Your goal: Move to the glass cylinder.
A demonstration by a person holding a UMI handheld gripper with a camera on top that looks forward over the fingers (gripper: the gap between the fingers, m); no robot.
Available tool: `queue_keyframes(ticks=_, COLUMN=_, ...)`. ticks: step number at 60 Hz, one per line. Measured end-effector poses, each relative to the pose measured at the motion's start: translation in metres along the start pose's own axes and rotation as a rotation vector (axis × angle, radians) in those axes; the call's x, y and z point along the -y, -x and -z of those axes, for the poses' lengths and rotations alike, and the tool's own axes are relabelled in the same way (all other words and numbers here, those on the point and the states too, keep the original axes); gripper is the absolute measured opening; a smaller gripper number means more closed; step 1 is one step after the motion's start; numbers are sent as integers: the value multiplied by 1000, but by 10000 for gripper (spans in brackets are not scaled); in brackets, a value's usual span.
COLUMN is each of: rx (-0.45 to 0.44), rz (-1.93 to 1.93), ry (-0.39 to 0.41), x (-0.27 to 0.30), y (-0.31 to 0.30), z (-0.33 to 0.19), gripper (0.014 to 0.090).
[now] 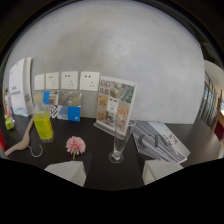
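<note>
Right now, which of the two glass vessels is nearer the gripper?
The tall clear glass, just ahead of the open fingers; the yellow-filled glass stands farther off by the hanger.

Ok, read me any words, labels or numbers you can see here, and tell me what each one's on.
No text here can be read.
Leaflet in the acrylic stand: print too small.
Brochures against the wall: blurred.
Booklet lying flat: large dark letters, not legible.
White panel: unreadable.
Wall sockets: no lettering visible.

Grey wall (135, 65), dark table (100, 160)
</note>
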Motion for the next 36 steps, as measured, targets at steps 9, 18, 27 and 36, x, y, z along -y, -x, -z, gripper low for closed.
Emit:
queue_keyframes(ticks=9, rx=14, rz=-2, ry=14, x=2, y=-6, z=-34, gripper=855)
queue_keyframes(ticks=18, rx=18, rz=-7, ry=24, x=0, y=-12, z=-54, gripper=854)
queue_keyframes(ticks=27, rx=31, rz=-19, ry=37, x=-2, y=-12, z=-64, gripper=856)
queue_keyframes(ticks=36, rx=30, rz=-25, ry=41, x=-3, y=-13, z=-67, gripper=851)
